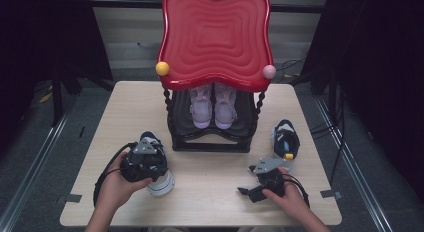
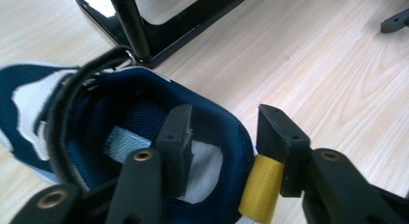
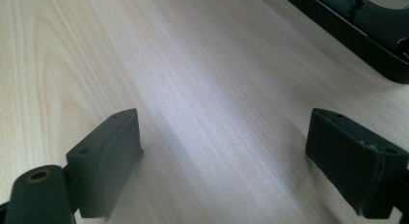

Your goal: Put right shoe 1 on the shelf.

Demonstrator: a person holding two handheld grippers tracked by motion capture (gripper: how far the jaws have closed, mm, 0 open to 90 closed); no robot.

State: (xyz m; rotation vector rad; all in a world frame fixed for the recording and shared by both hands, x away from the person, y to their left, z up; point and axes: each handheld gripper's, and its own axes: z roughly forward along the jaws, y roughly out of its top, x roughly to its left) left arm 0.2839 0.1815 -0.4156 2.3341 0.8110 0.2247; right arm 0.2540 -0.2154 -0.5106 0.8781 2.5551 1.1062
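Lower left of the high view, the left gripper [image 2: 219,132] straddles the navy shoe's [image 2: 144,113] heel collar, jaws parted, seemingly not pinching it, while the right gripper [image 3: 222,161] gapes wide over bare table [image 3: 193,64].

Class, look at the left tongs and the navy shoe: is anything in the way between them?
Nothing visible. The left tongs already straddle the heel collar of the navy shoe, one jaw inside, one outside beside its yellow heel tab.

No text, label, brand or number is readable anywhere.
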